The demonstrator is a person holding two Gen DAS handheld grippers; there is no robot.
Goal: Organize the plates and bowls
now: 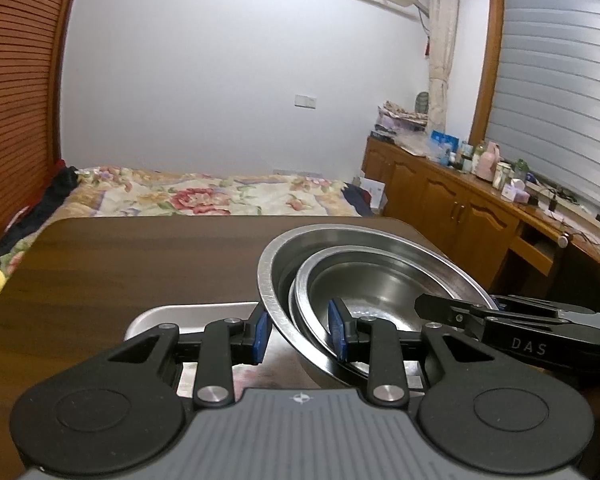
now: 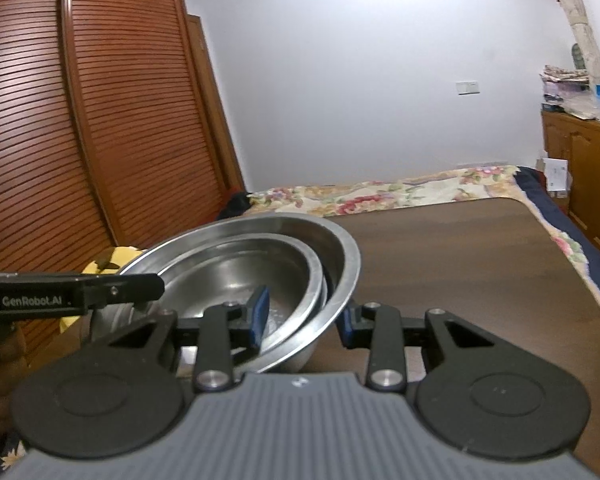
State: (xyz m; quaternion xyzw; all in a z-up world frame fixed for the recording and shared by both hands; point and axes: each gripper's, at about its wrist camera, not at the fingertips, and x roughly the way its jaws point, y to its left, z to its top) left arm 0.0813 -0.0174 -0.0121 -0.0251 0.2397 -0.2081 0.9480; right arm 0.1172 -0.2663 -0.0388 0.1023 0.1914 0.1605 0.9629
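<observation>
Nested bowls (image 1: 364, 280) tilted, rims straddled by both part-open claws (image 1: 300, 332) (image 2: 302, 320); uneven lifting could slide them off the counter (image 1: 140, 264).

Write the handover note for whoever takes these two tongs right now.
Left tongs: straddling the near-left rims of the nested steel bowls, one pad outside, one inside; whether they pinch is unclear.
Right tongs: the same on the opposite rims.
Things: small bowl sits inside the big bowl, tilted, over a metal tray on the brown table.
Done: bowls nested.
Left: set the stack down level, probably on the tray, then release. No plates in view.
</observation>
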